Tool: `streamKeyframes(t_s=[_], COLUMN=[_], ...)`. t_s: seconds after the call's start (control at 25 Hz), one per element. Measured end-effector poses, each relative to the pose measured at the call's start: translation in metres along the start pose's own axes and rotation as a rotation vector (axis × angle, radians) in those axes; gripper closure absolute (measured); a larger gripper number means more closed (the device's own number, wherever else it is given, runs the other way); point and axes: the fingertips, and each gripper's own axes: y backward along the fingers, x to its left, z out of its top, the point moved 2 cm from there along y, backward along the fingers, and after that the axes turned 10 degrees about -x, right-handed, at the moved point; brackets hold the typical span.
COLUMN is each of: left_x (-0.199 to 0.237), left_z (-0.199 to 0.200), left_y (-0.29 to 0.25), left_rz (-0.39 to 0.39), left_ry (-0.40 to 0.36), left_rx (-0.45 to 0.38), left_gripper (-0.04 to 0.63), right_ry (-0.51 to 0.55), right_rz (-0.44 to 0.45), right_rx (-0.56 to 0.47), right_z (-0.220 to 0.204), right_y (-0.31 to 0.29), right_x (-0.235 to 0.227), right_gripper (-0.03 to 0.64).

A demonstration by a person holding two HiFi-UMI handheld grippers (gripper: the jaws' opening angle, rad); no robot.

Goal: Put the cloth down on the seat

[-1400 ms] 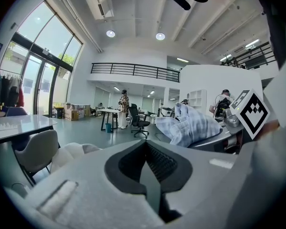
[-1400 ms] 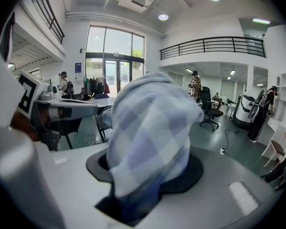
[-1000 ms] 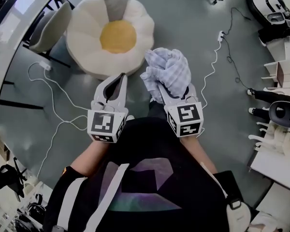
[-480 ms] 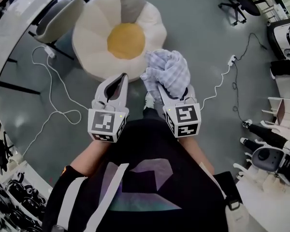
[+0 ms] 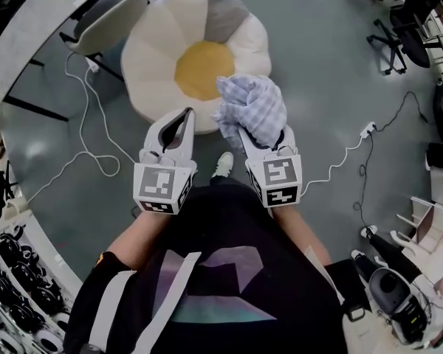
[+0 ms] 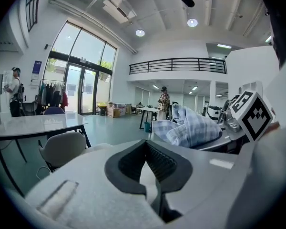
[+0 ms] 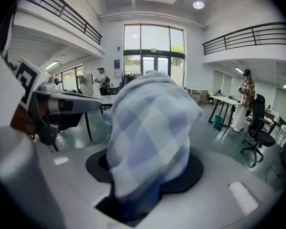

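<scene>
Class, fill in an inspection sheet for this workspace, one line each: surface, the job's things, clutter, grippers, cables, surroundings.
Surface: smooth grey floor.
Job's things: flower-shaped seat with pale petals and a yellow middle, and nothing lying on it; checked cloth, bunched up and not yet laid down.
Clutter: dark gear at lower left, too small to name.
Grippers: left gripper shut, with nothing between its jaws; right gripper shut on the cloth.
Cables: white cable looping left of the seat; second cable with a power strip to the right.
Surroundings: white table and pale chair at upper left; black office chair at upper right.
</scene>
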Motion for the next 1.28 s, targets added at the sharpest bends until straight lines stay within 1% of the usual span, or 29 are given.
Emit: streamKeyframes(t_s=[0.12, 0.24, 0.36, 0.56, 0.64, 0.8, 0.96, 1.16, 1.28], left_x=[-0.006, -0.005, 0.002, 0.013, 0.026, 0.066, 0.093, 0.119, 0.139], left_z=[0.001, 0.004, 0.001, -0.015, -0.019, -0.032, -0.051, -0.072, -0.093], left_y=[-0.012, -0.021, -0.031, -0.069, -0.07, -0.063, -0.083, -0.104, -0.12], left_rz=[0.047, 0.074, 0.098, 0.132, 0.147, 0.179, 0.192, 0.194, 0.196], left_ry=[-0.015, -0.03, -0.032, -0.022, -0.019, -0.005, 0.02, 0.013, 0.033], left_rx=[0.002, -0.004, -0.006, 0.008, 0.014, 0.037, 0.064, 0.083, 0.106], left_gripper=[0.592, 0.592, 0.592, 0.592, 0.592, 0.592, 0.592, 0.592, 0.592], right_ry=[0.013, 0.02, 0.021, 0.02, 0.023, 0.032, 0.034, 0.036, 0.036], right_rz=[0.044, 0.072, 0.09, 0.115, 0.122, 0.132, 0.129, 0.128, 0.128], right_rx=[-0.012, -0.014, 0.007, 0.042, 0.051, 0.071, 0.1, 0.135, 0.166], right_z=[0.0, 0.001, -0.002, -0.011, -0.01, -0.009, -0.016, -0.03, -0.04], right_y=[-0.011, -0.023, -0.04, -0.077, -0.086, -0.11, -0.145, -0.183, -0.213], right_x=[-0.017, -0.026, -0.031, -0.055, -0.048, -0.022, -0.022, -0.019, -0.019], right_gripper=[0.4, 0.4, 0.4, 0.4, 0.4, 0.4, 0.4, 0.4, 0.4])
